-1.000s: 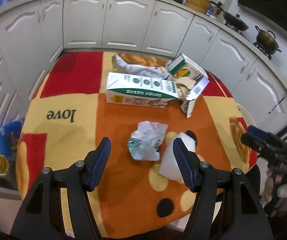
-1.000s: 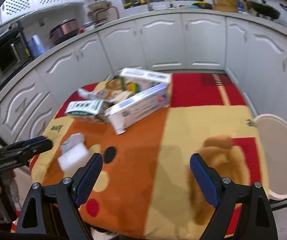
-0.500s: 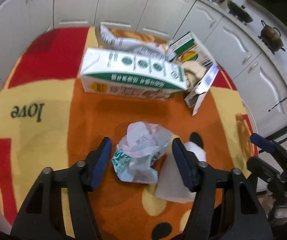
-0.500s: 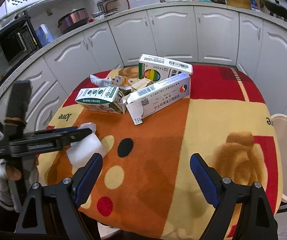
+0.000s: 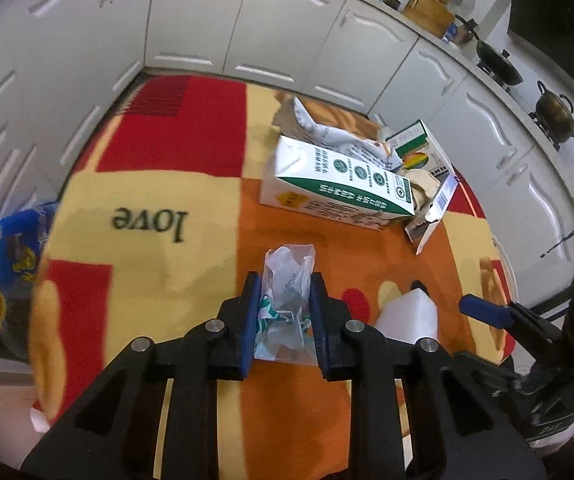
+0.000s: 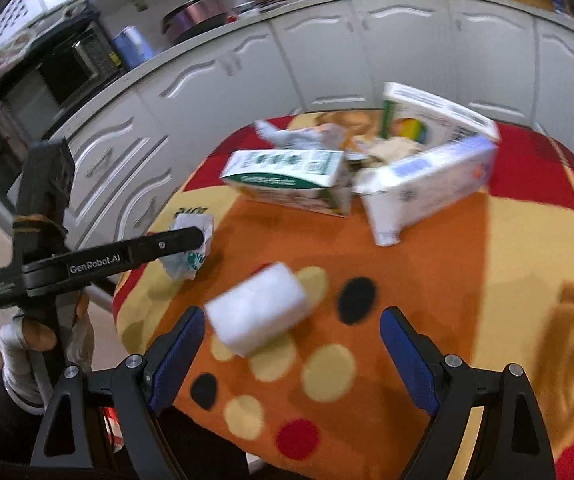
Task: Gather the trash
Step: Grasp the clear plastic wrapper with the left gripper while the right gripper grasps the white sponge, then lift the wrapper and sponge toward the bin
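Your left gripper (image 6: 191,240) carries the brand "GenRobot.AI" in white along its black arm. On the bench's cloth (image 5: 147,200), near its left edge, you can read "love", upside down. The carton (image 5: 339,184) print is illegible.

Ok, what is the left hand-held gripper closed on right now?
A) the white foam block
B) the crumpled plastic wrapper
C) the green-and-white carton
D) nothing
B: the left hand-held gripper is closed on the crumpled plastic wrapper; the white foam block and the green-and-white carton lie untouched.
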`<action>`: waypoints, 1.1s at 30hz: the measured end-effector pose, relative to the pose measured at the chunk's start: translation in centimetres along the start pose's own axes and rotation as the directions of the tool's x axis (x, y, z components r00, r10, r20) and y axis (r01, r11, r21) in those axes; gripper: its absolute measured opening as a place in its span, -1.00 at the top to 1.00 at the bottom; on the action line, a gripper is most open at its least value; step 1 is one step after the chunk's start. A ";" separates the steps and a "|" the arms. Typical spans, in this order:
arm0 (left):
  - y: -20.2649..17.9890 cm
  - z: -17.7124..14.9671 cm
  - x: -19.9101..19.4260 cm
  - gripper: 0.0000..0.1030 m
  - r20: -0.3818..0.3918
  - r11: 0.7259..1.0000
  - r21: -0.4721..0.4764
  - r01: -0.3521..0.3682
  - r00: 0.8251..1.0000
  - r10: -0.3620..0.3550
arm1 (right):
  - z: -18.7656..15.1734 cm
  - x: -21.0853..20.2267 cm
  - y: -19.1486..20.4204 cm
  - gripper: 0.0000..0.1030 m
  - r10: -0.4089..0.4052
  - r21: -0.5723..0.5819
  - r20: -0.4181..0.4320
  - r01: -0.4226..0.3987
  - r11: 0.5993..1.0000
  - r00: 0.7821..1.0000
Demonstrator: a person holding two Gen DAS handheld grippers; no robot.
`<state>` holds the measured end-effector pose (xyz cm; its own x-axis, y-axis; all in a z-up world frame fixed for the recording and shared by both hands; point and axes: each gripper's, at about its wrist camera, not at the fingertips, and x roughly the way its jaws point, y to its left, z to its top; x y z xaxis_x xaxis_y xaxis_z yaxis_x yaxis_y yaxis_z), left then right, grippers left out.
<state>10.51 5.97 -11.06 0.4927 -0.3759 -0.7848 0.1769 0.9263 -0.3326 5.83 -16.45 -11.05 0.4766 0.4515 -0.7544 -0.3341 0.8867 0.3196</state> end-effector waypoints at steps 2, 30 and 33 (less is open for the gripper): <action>0.1 -0.2 -0.4 0.58 0.005 1.000 0.001 -0.003 1.000 0.003 | 0.2 0.9 0.8 -0.69 0.008 -0.025 -0.011 -0.009 1.000 1.000; -11.9 -0.5 2.0 0.58 0.008 0.980 0.191 0.049 0.999 -0.052 | -0.7 -5.3 -4.4 0.06 -0.099 -0.006 0.113 0.100 0.995 0.989; -14.1 -0.5 2.6 0.58 0.004 0.972 0.227 0.061 0.998 -0.064 | -1.1 -7.1 -6.0 0.05 -0.136 0.017 0.137 0.135 0.991 0.981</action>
<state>8.91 -8.05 -8.69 0.4842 -0.4340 -0.7598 0.3951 0.8832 -0.2527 3.57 -25.08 -8.19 0.6243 0.3358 -0.7053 -0.2525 0.9412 0.2246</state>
